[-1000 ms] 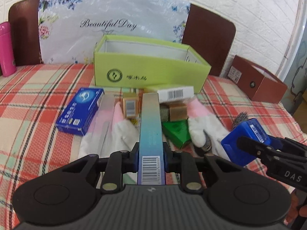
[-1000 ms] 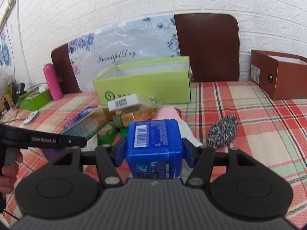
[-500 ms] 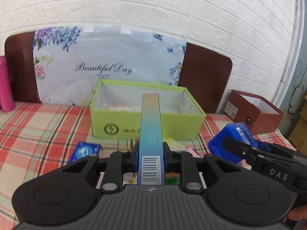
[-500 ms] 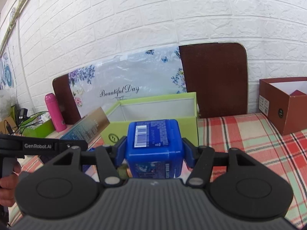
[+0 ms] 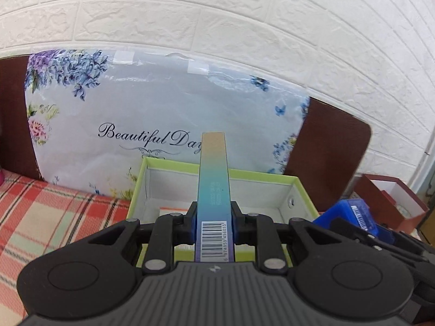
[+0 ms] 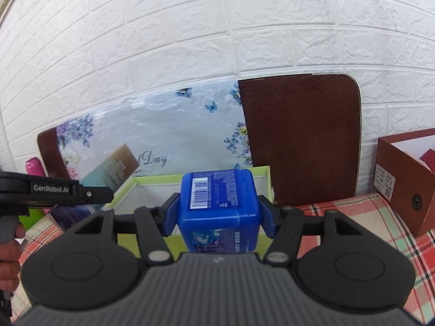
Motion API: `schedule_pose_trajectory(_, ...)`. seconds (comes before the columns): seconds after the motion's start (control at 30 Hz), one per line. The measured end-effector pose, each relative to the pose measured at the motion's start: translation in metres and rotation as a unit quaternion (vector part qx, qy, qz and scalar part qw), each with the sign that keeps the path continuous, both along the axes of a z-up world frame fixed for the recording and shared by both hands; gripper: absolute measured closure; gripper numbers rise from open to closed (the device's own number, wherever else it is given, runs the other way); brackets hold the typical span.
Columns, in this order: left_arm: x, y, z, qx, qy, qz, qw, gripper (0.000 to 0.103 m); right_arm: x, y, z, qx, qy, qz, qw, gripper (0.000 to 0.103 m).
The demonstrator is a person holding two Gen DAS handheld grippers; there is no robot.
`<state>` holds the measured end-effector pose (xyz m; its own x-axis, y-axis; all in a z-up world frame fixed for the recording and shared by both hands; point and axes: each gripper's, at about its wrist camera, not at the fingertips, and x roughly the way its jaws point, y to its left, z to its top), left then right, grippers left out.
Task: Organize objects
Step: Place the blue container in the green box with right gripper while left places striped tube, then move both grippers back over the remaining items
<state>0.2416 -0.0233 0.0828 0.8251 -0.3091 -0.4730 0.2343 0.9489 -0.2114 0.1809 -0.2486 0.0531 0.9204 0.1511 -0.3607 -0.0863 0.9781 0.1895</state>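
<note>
My left gripper (image 5: pixel 213 221) is shut on a long thin box (image 5: pixel 213 179) that fades from tan to teal and carries a barcode; it juts forward over the open lime-green box (image 5: pixel 299 187). A flat white and orange item lies on that box's floor. My right gripper (image 6: pixel 217 210) is shut on a blue plastic tub (image 6: pixel 217 198) with a barcode label, just before the green box (image 6: pixel 265 172). In the right wrist view the left gripper (image 6: pixel 95 194) and its thin box (image 6: pixel 111 168) show at the left. In the left wrist view the blue tub (image 5: pixel 350 214) shows at the right.
A floral "Beautiful Day" bag (image 5: pixel 163 114) leans on a dark wooden headboard (image 6: pixel 301 135) against the white brick wall. An open brown box (image 6: pixel 407 179) stands at the right. A pink bottle (image 6: pixel 34 165) is far left. The plaid cover (image 5: pixel 40 217) spreads below. A hand (image 6: pixel 9 247) grips the left handle.
Both grippers have risen and moved forward to the green box with their loads. The clutter of gloves and small boxes has dropped out of sight below.
</note>
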Motion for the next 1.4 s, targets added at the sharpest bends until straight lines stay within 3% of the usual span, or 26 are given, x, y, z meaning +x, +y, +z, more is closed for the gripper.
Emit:
schedule_pose_trajectory(0.33, 0.055, -0.001, -0.024, 0.013, 0.004, 0.012, 0.9998, 0.078, 0.067, 0.010, -0.026, -0.030, 0.015, -0.012, 0.999, 0.044)
schedule_pose_trajectory(0.37, 0.056, 0.000, -0.027, 0.014, -0.003, 0.014, 0.9998, 0.070, 0.071, 0.012, -0.029, -0.036, 0.015, -0.013, 0.999, 0.044)
schedule_pose_trajectory(0.4, 0.057, 0.001, -0.029, 0.020, -0.003, 0.016, 0.9997, 0.036, 0.075, 0.015, -0.033, -0.045, 0.015, -0.009, 0.999, 0.041)
schedule_pose_trajectory(0.43, 0.056, 0.002, -0.031, 0.030, -0.002, 0.022, 0.9993, 0.018, 0.077, 0.017, -0.036, -0.054, 0.018, 0.000, 0.998, 0.026)
schedule_pose_trajectory(0.5, 0.048, 0.006, -0.034, 0.047, -0.023, 0.032, 0.9982, 0.018, 0.075, 0.021, -0.041, -0.068, 0.017, 0.010, 0.997, 0.007)
schedule_pose_trajectory(0.7, 0.030, 0.018, -0.033, 0.034, -0.006, 0.030, 0.9989, 0.018, 0.054, 0.032, -0.041, -0.105, 0.008, 0.010, 0.994, 0.000)
schedule_pose_trajectory(0.83, 0.003, 0.023, -0.022, 0.026, -0.009, 0.033, 0.9991, 0.018, 0.032, 0.025, -0.031, -0.081, 0.013, -0.003, 0.997, 0.000)
schedule_pose_trajectory(1.07, -0.060, 0.020, -0.003, 0.044, 0.001, 0.038, 0.9983, 0.018, -0.031, 0.013, -0.007, -0.037, 0.009, -0.019, 0.999, 0.000)
schedule_pose_trajectory(1.4, -0.159, 0.023, -0.015, 0.024, -0.002, 0.030, 0.9992, 0.017, -0.136, 0.005, 0.010, -0.060, 0.006, -0.017, 0.998, 0.000)
